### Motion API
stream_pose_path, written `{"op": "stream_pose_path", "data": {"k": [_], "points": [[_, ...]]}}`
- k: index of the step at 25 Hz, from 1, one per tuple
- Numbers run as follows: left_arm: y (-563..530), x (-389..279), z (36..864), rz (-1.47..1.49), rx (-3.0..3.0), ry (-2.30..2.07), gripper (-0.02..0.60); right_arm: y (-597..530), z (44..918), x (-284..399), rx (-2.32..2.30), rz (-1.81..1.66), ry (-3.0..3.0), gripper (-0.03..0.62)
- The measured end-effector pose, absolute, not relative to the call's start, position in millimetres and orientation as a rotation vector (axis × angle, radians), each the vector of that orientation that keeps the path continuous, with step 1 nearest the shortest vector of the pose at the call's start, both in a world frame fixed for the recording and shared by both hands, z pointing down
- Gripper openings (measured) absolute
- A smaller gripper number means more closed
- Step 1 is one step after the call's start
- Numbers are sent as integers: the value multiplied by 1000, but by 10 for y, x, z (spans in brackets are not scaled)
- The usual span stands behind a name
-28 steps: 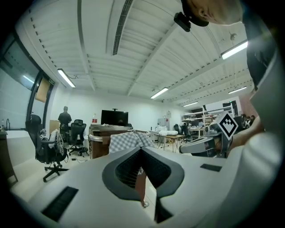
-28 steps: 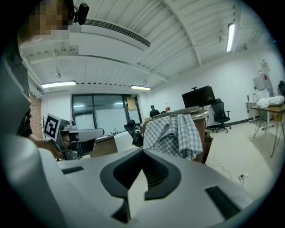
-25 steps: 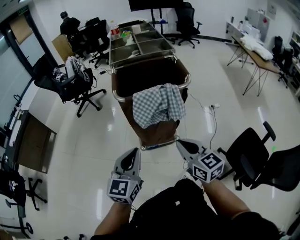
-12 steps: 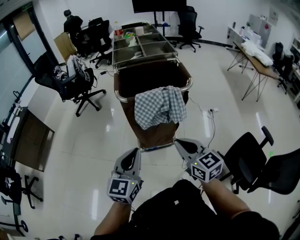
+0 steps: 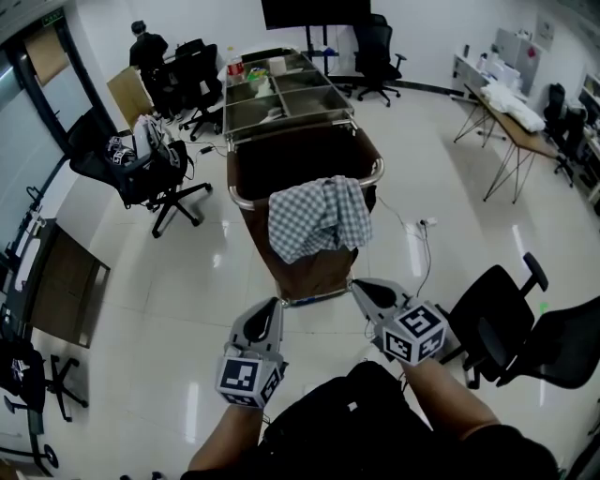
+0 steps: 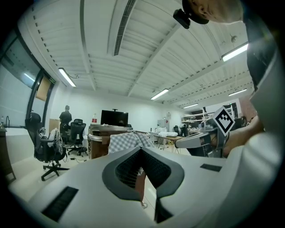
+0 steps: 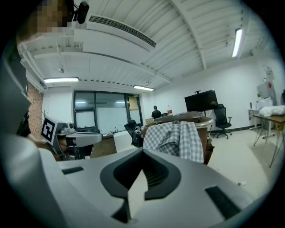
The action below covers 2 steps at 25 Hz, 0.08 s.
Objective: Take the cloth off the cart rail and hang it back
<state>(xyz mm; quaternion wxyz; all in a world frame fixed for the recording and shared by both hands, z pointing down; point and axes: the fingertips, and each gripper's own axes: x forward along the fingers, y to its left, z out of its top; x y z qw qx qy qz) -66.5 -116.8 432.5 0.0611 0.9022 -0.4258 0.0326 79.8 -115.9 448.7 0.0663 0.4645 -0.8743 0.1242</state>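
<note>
At twelve o'clock, the checked cloth [image 5: 315,217] is draped over the cart rail [image 5: 233,196]. Toward six o'clock, the left gripper [image 5: 266,313] and right gripper [image 5: 362,289] are held apart from it, jaws closed, empty.

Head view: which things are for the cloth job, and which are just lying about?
For the job:
- checked cloth, draped over the cart rail
- left gripper and right gripper, jaws shut, empty, not touching the cloth

Just lying about:
- black chair near the right gripper
- chair with bags
- table
- screen
</note>
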Motion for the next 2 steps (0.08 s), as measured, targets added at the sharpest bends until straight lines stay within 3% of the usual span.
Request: {"op": "stream_pose_path", "data": {"k": [2], "points": [[-1158,-660,4339,103,2723,-1282,0,-1155,4482,773,1391,374,-2638,2]]}}
